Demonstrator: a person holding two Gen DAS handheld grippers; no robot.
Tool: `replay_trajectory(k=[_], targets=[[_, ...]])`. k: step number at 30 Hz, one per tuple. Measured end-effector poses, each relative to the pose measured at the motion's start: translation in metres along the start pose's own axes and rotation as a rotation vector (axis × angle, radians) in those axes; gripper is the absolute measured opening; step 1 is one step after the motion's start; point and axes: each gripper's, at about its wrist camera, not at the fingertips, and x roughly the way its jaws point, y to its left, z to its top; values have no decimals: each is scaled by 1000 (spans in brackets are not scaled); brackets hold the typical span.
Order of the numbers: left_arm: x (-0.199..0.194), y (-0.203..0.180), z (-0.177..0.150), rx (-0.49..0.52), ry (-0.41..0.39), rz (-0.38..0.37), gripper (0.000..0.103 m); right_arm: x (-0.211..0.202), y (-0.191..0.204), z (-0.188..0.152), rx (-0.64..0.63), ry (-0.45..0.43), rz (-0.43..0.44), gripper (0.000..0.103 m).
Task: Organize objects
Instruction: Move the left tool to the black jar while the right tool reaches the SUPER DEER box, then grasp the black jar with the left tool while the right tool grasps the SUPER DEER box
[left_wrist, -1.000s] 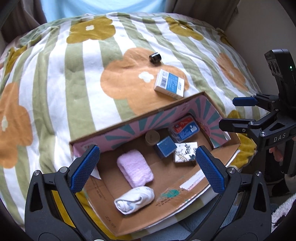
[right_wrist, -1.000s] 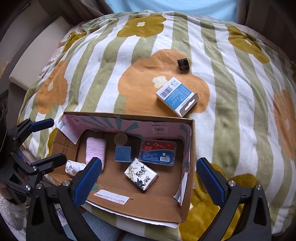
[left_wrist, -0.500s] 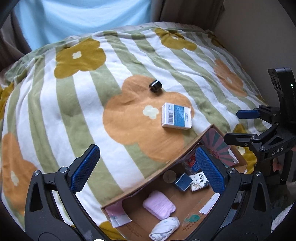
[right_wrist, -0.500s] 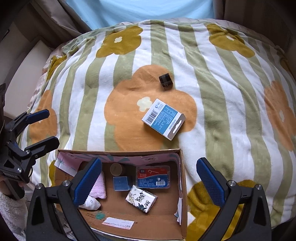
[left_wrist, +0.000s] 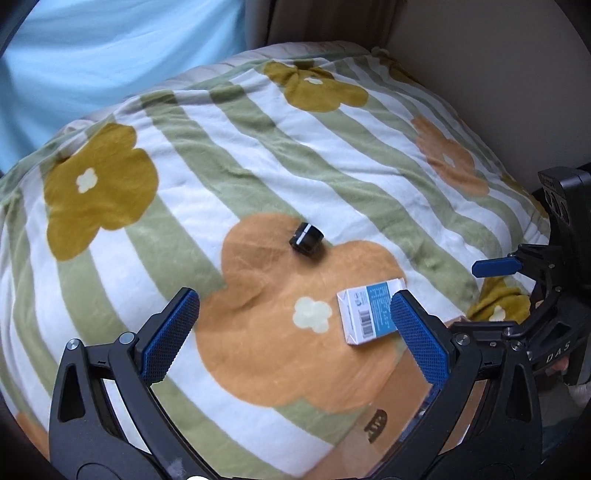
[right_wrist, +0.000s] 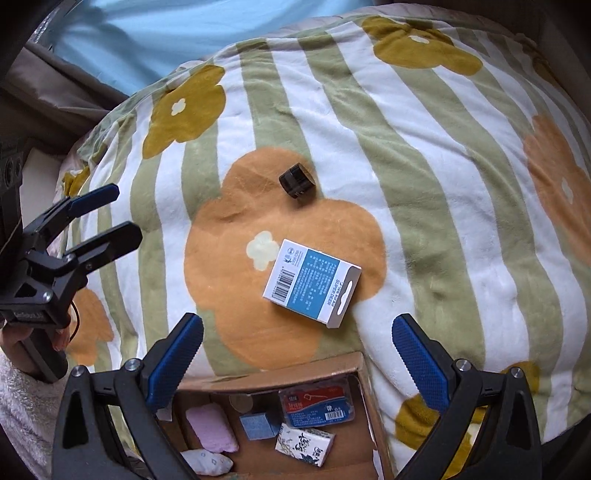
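A blue and white carton (right_wrist: 312, 282) lies flat on the flowered blanket, also in the left wrist view (left_wrist: 369, 312). A small black cylinder (right_wrist: 296, 181) lies beyond it, also in the left wrist view (left_wrist: 306, 239). A cardboard box (right_wrist: 354, 373) sits at the near edge, holding a pink cloth (right_wrist: 212, 432), a blue cube (right_wrist: 256, 426), a red and blue pack (right_wrist: 317, 406), a patterned pack (right_wrist: 304, 445) and a white roll (right_wrist: 207, 463). My left gripper (left_wrist: 291, 336) is open and empty above the blanket. My right gripper (right_wrist: 295, 363) is open and empty, just short of the carton.
The blanket (right_wrist: 424, 184) covers a rounded cushion and slopes off at its edges. A light blue sheet (left_wrist: 92, 62) lies behind it. A wall (left_wrist: 498, 55) stands at the right. The left gripper shows at the left of the right wrist view (right_wrist: 99, 218).
Both grippers have moved forward from over the box toward the carton and cylinder. The box has slid to the bottom of both views. Both grippers stayed open.
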Motion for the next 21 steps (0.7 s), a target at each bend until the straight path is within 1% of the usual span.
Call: replay_trajectory(k=[2, 5, 7, 10, 15, 17, 21], targets=[[18, 3, 14, 41, 3, -18, 103, 12, -3, 5, 25, 7, -24, 102], [46, 6, 31, 92, 19, -54, 103, 28, -11, 11, 83, 12, -1, 102], [66, 8, 39, 125, 36, -74, 103, 40, -14, 16, 112, 23, -4, 102], [98, 6, 45, 176, 74, -105, 103, 60, -17, 22, 144, 50, -16, 102], [141, 4, 46, 222, 124, -123, 102, 81, -23, 26, 205, 72, -16, 102], [152, 3, 46, 230, 130, -139, 94, 86, -27, 26, 235, 78, -26, 102], [171, 0, 45, 245, 149, -148, 87, 97, -35, 26, 299, 102, 3, 102]])
